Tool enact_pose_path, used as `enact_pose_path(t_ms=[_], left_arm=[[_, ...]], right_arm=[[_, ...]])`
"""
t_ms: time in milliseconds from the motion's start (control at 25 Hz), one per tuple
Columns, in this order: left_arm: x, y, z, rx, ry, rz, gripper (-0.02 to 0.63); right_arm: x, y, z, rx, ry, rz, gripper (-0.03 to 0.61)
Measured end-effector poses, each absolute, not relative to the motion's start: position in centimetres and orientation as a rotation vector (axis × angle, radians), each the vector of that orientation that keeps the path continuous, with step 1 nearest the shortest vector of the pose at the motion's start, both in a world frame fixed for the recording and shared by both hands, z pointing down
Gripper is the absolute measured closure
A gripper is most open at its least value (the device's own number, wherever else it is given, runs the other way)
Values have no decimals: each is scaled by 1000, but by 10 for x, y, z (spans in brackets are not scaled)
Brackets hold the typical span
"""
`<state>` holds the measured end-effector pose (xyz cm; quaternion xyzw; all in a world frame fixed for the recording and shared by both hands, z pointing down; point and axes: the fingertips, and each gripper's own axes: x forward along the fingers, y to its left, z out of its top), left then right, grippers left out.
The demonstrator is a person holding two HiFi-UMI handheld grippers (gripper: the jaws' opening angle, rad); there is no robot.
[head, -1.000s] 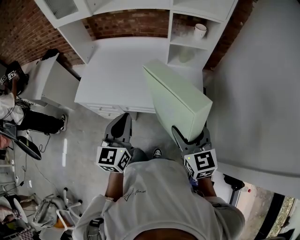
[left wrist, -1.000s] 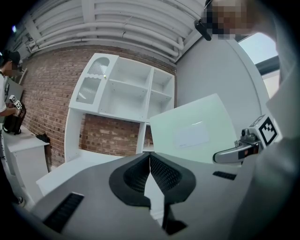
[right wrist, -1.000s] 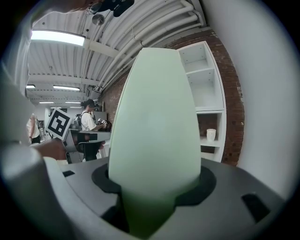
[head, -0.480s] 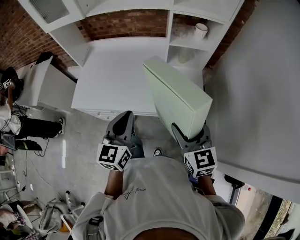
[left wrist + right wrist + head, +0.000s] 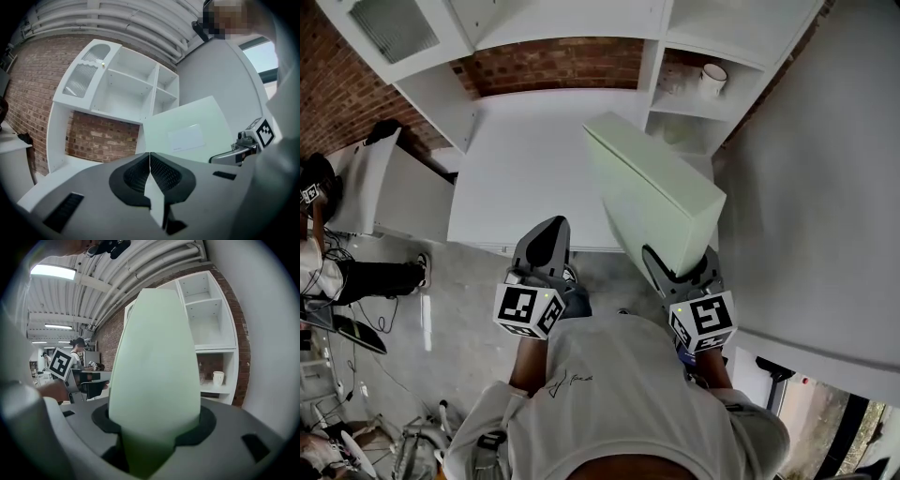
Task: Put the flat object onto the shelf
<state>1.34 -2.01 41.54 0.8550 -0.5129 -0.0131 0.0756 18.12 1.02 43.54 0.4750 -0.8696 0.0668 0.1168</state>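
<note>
Jaws on my left gripper (image 5: 547, 230) sit pressed together on nothing, above the white desk's (image 5: 525, 150) near edge. Further right, my right gripper (image 5: 666, 272) clamps the near end of the pale green flat box (image 5: 652, 192). Its long axis points away and slightly left, beside the shelf unit (image 5: 694, 103).

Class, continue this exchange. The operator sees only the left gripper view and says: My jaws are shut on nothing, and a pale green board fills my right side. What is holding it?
Observer: The right gripper is shut on the board's lower end; its own view shows the jaws clamping it.
Operator: Anything on the shelves behind it?
Observer: A white mug stands in a right-hand compartment of the shelf unit.
Operator: Is the board on a shelf?
Observer: No. The head view shows it raised, tilted over the white counter.
</note>
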Motion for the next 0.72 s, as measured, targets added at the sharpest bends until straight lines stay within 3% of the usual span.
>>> enact_pose_path(t_ms=[720], left_arm=[[-87, -113, 388, 2719, -1311, -80, 600]], right_arm=[[85, -71, 406, 1591, -2468, 177, 299]])
